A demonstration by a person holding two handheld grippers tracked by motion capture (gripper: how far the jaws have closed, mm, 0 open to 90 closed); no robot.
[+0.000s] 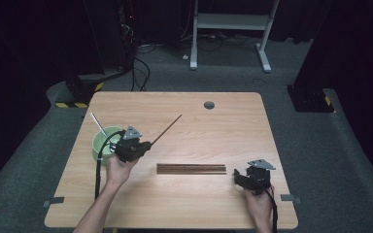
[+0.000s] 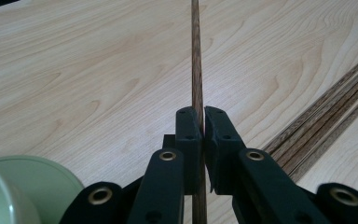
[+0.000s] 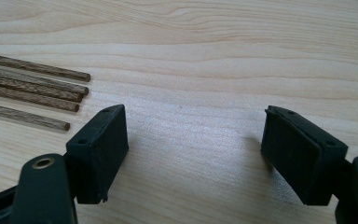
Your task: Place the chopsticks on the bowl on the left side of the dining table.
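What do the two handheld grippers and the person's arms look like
Both the left gripper and the right gripper are black, each topped by a grey three-cornered plate and trailing a black cable. Their jaws are flat black blocks on arms with brass-coloured pivot rings. No sleeves show on the forearms.

Light wooden table [image 1: 233, 131] with rounded corners, a round grommet [image 1: 209, 105] near its far edge. Grey carpet floor [image 1: 320, 145] all around. Beyond the far edge: a white frame stand [image 1: 228, 29], loose cables [image 1: 141, 68], yellow-black hazard tape [image 1: 73, 104] (left side). Surroundings dark; light falls on the table.
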